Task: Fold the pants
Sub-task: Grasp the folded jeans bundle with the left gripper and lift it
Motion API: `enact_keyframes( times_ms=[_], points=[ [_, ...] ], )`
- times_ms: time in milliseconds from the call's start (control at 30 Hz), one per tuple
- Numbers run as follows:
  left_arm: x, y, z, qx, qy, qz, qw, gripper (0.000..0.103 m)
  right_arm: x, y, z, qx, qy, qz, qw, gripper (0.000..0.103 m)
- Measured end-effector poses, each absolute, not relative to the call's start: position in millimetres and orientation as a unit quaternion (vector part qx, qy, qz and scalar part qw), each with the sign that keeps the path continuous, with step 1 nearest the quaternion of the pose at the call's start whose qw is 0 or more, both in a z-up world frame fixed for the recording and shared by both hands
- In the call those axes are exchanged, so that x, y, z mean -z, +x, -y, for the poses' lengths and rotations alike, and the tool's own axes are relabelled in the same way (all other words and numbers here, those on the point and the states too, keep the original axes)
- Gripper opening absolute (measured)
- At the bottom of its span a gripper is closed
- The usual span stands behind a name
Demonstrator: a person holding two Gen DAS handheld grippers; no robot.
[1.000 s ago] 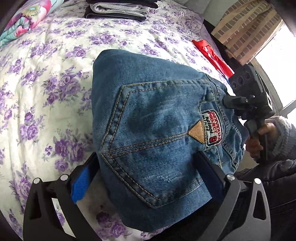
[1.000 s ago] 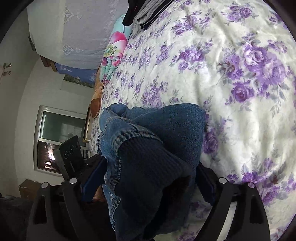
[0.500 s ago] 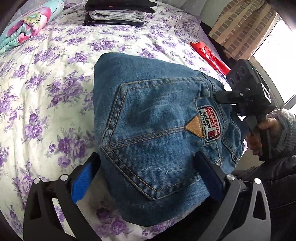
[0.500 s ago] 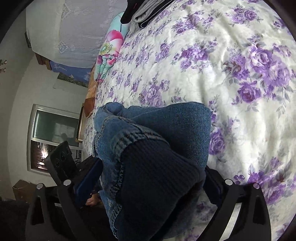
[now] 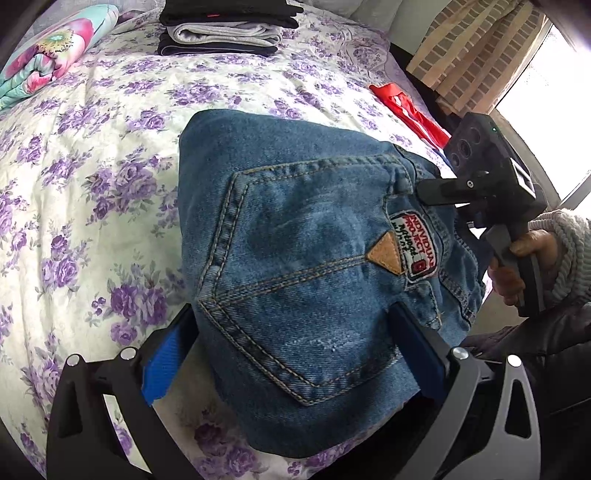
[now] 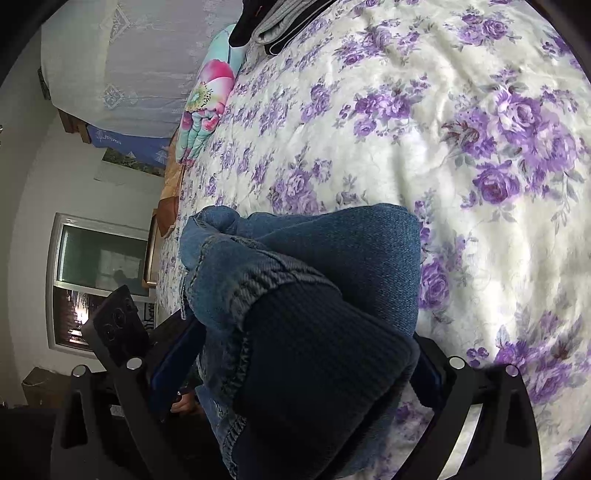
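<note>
The bed carries the jeans, already folded into a thick bundle near its near edge, pocket side up. In the left wrist view the bundle runs from 6 toward 12 o'clock, straight ahead of the left claw, whose fingers straddle its near end and appear to grip it. The right claw sits at 3 o'clock by the waistband; in its own view its fingers flank the dark ribbed waistband (contact hidden, so I cannot tell its state). A folded stack waits at 12 o'clock, probably the destination.
</note>
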State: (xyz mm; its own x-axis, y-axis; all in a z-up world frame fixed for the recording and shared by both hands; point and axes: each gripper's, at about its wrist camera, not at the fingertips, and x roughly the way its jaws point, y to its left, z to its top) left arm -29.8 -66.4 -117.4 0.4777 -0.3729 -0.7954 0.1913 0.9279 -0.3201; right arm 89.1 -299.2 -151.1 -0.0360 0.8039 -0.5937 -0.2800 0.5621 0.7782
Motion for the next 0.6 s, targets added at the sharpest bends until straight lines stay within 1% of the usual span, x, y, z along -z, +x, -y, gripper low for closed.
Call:
enact_keyframes(
  times_ms=[600],
  points=[
    [118.8,-24.9,66.3,0.17,-0.095,-0.487,0.851,0.099,152.3,94.0,293.0,-0.413,0.215,-0.596,0.654,0.099]
  ],
)
